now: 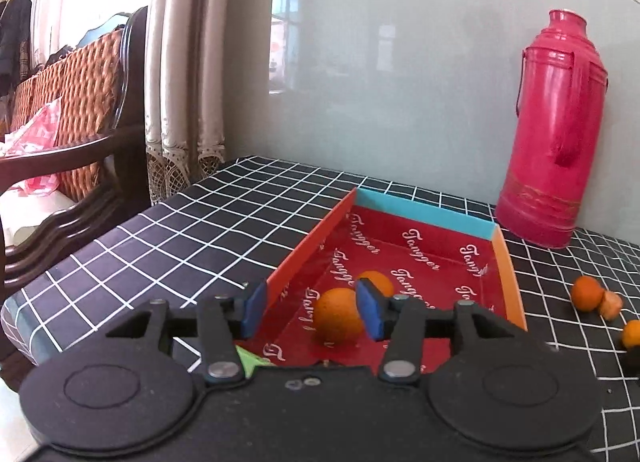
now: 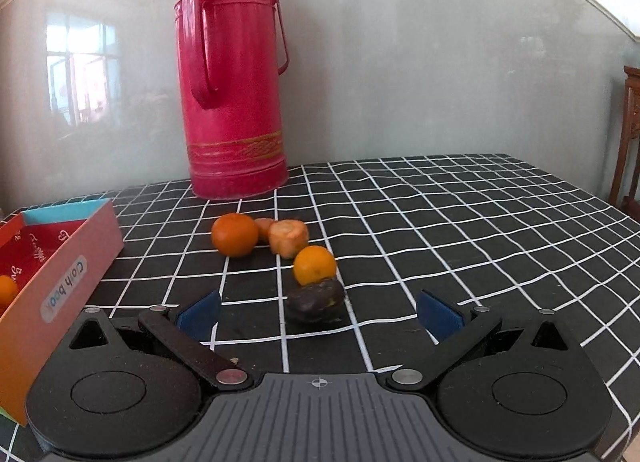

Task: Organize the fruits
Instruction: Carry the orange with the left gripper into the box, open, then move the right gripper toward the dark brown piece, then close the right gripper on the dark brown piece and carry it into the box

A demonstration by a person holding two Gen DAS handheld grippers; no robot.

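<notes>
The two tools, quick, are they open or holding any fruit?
Left tool: open over the box, holding nothing; an orange sits between its fingers.
Right tool: wide open, empty, with the dark fruit just ahead.

The left claw's right blue pad (image 1: 370, 312) covers part of the farther orange tangerine (image 1: 378, 282) in the red cardboard box (image 1: 508, 262). In the right view, the frame's left edge cuts off an orange fruit (image 2: 7, 289) in that box.
</notes>
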